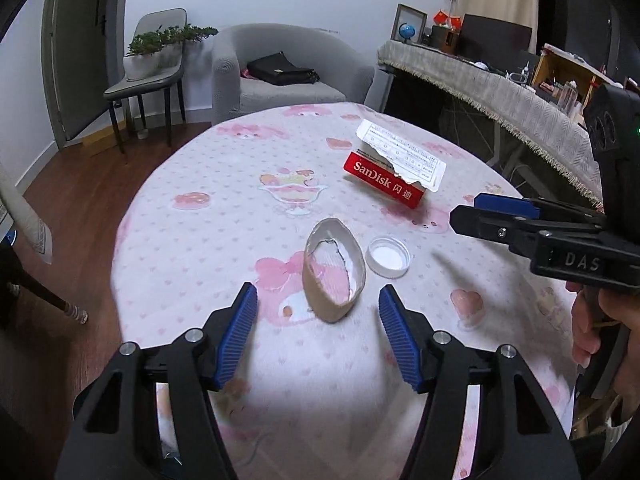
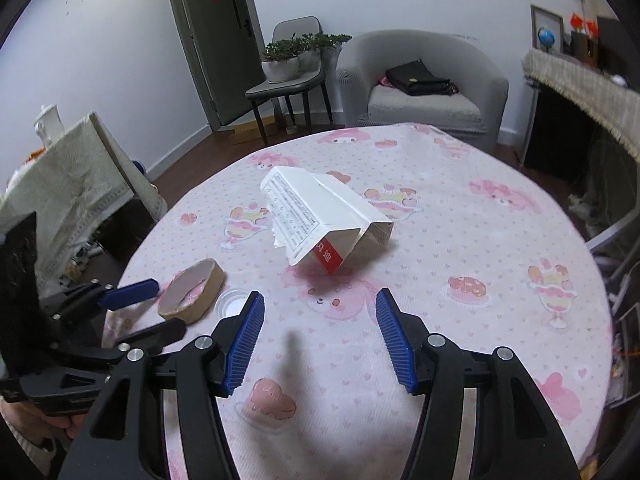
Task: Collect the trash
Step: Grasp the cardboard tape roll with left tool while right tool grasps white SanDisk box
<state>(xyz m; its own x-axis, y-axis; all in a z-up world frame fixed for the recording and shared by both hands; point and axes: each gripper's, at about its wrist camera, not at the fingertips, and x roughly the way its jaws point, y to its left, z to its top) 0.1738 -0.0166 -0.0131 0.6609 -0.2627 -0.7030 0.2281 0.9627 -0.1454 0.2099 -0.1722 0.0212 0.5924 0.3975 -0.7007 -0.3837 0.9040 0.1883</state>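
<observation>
A brown cardboard tape core (image 1: pixel 334 270) lies on the pink tablecloth, just ahead of and between the fingers of my open left gripper (image 1: pixel 318 308); it also shows in the right wrist view (image 2: pixel 192 294). A white bottle cap (image 1: pixel 389 257) lies right of it, and shows faintly in the right wrist view (image 2: pixel 234 300). A torn red and white SanDisk package (image 1: pixel 394 168) lies farther back; in the right wrist view (image 2: pixel 324 220) it is ahead of my open, empty right gripper (image 2: pixel 320 312). The right gripper (image 1: pixel 476 210) enters the left wrist view from the right.
The round table (image 2: pixel 460 248) has a pink cartoon-print cloth. Beyond it stand a grey armchair (image 2: pixel 424 84) with a black bag, a chair with potted plants (image 2: pixel 288 60), a cloth-covered desk (image 1: pixel 480 84) at right and a covered stand (image 2: pixel 72 168) at left.
</observation>
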